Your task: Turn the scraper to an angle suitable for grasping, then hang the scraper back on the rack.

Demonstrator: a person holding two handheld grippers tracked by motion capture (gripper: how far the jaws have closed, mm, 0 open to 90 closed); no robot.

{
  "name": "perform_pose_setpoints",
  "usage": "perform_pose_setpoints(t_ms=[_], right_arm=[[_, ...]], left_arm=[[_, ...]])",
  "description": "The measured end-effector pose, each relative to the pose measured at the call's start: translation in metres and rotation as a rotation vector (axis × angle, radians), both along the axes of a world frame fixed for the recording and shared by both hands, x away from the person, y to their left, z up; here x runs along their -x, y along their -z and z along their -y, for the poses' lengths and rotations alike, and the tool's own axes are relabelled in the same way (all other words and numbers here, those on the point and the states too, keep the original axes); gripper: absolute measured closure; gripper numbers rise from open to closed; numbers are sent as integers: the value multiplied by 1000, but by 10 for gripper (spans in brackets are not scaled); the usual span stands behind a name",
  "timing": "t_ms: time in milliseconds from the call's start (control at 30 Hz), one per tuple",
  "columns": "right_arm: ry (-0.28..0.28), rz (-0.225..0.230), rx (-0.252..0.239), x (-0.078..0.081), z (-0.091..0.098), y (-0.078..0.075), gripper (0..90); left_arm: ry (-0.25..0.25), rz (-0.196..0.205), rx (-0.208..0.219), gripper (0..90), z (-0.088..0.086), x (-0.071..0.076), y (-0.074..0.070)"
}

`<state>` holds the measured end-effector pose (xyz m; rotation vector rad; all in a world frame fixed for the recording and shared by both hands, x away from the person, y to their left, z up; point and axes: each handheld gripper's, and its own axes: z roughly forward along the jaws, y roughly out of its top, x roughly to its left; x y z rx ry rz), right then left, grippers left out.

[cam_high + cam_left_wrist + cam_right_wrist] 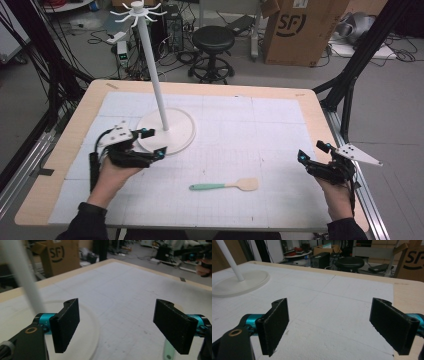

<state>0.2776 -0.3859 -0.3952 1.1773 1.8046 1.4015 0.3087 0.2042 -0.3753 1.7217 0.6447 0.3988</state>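
Observation:
A spatula (225,186) with a green handle and a wooden head lies flat on the white mat near the front middle. In the left gripper view the end of the green handle (168,351) peeks out below the right jaw. A white hook stand (152,65) rises from a round base (177,131) at the mat's left. My left gripper (153,142) (120,325) hovers open beside the base's front left edge, jaws wide apart with nothing between them. My right gripper (312,151) (332,325) is open and empty over the table's right edge.
The stand's pole (23,275) is close on the left of my left gripper. Behind the table stand a black stool (213,47) and a cardboard box (302,30). A black frame post (360,55) slants up at the right. Bare mat (250,125) spreads between the grippers.

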Motion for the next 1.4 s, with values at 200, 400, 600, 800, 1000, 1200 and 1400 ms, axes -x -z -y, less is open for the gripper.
perform_pose_setpoints(t_ms=[200,400,600,800,1000,1200,1400], right_arm=[[-17,3,-1,-2,-5,-2,151],[-39,0,-8,-2,-10,-2,151],[-46,-1,5,-3,-10,-1,151],[-51,-6,4,-2,-12,-1,151],[-75,0,5,1,-12,-2,151],[-145,18,-10,-2,-19,-3,151],[-308,41,-41,-8,-49,-5,151]], left_arm=[[-130,25,-28,218,-44,10,2],[-179,3,22,219,-70,12,12],[-205,11,46,214,-78,13,13],[-186,11,26,215,-71,12,15],[-191,10,55,216,-72,8,17],[-196,30,43,220,-69,19,15],[-191,13,49,219,-68,27,21]])
